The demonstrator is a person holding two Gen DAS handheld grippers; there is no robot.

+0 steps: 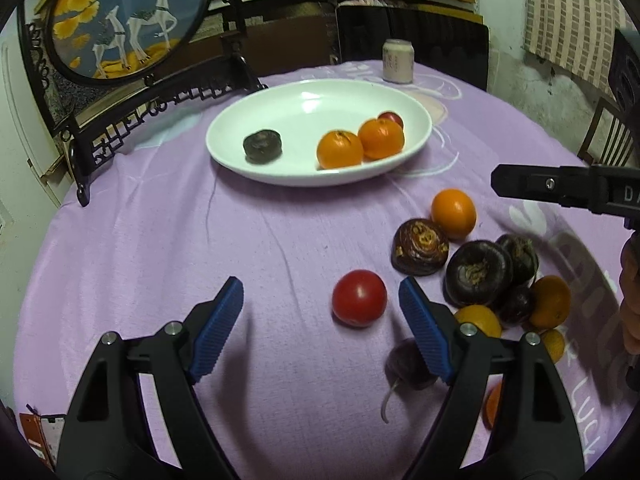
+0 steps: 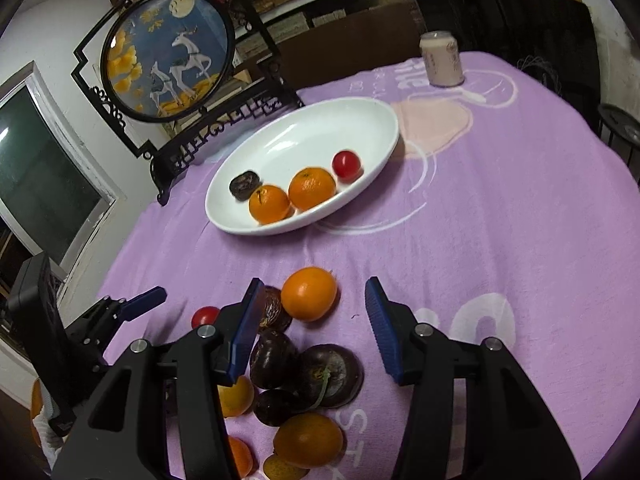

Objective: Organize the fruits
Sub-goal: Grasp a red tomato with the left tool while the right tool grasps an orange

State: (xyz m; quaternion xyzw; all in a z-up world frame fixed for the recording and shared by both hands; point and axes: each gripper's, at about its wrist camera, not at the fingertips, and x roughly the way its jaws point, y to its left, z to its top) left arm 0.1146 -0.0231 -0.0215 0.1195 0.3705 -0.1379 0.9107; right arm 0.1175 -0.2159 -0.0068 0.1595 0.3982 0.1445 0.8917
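On the table, under a purple cloth [image 1: 160, 260], both tools hang over the loose fruit with nothing held. The left gripper [image 1: 322, 312] has its fingers spread wide, and a small red tomato [image 1: 359, 298] sits on the cloth between them, nearer the right-hand finger and not touched by either. The right gripper [image 2: 314, 320] stands about half open, and an orange [image 2: 309, 294] lies between its blue fingers [image 2: 382, 328] in the lower middle of that view, again untouched.

The white plate [image 1: 280, 100] sits in the upper middle of both views and already carries two oranges, a small red fruit and one dark, flat, wrinkled fruit. The rest of the heap, more oranges and dark purple fruits [image 2: 320, 372], lies at the lower centre of the right wrist view, bunched and touching one another.

I would reckon the tomato light, smooth-skinned and soft, so it wants a gentle squeeze across its widest part or it may slip or bruise. The orange looks firmer with a grippier peel, and should take a plain hold across its middle. Both are round and could roll if nudged.
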